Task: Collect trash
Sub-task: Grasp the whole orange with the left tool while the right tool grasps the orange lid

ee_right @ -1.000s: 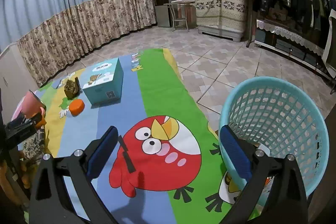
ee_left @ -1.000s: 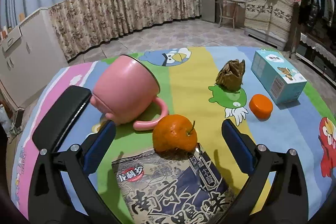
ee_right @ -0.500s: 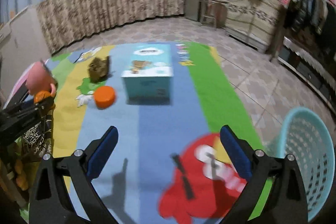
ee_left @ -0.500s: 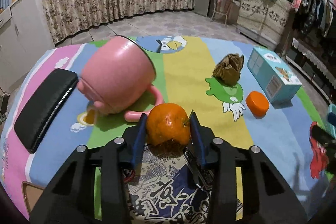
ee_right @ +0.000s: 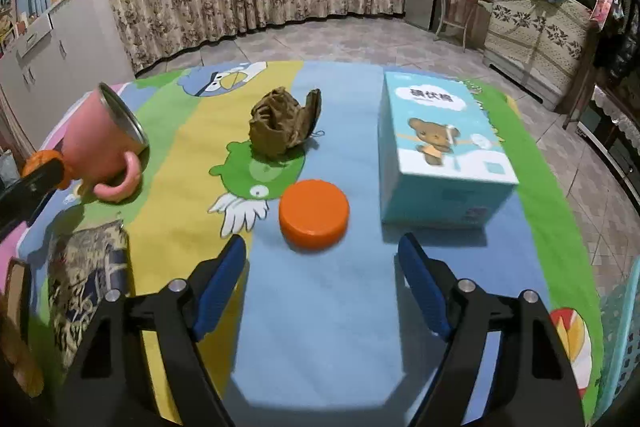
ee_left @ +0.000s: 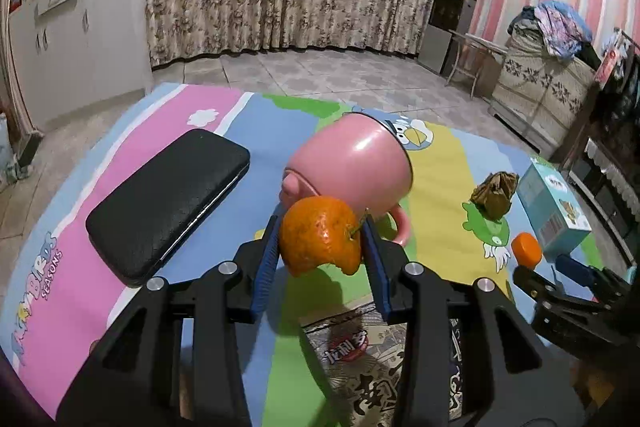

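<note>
A bright cartoon mat covers the floor. My left jaws squeeze the orange peel — it hangs in the air, just in front of the tipped pink mug. My right jaws stand wide open, holding nothing — an orange lid lies on the mat just ahead.

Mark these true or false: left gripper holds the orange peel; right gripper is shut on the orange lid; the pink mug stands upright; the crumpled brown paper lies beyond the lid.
1. The left gripper holds the orange peel: true.
2. The right gripper is shut on the orange lid: false, it is open and short of the lid.
3. The pink mug stands upright: false, it lies tipped on its side.
4. The crumpled brown paper lies beyond the lid: true.
</note>
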